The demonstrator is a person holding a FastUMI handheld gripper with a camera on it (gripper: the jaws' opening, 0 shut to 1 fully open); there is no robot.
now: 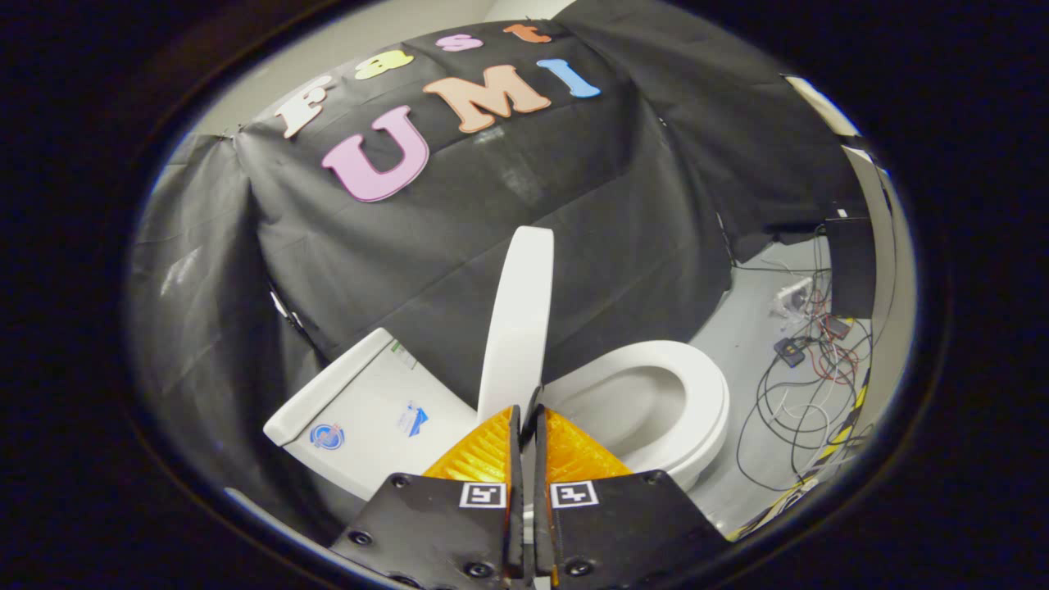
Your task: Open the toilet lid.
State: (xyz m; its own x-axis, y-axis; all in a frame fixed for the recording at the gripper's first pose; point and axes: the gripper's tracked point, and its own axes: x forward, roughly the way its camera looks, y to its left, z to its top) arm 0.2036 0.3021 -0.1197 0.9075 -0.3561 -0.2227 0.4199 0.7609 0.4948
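Note:
The white toilet lid [518,319] stands raised and nearly upright, seen edge-on, rising from just ahead of my fingers. My gripper [527,410] is closed to a narrow gap on the lid's near edge, and a white strip of that edge shows between the fingers. To the right of the lid, the white seat ring [706,401] and the open bowl [635,406] lie uncovered. The white tank [365,401], with small stickers on its top, sits to the left of the lid.
Black cloth forms the booth wall behind the toilet. On the grey floor beyond the seat lie tangled cables [807,393], a power strip [791,295] and a small dark box [789,351]. Yellow-black tape [844,434] marks the floor edge.

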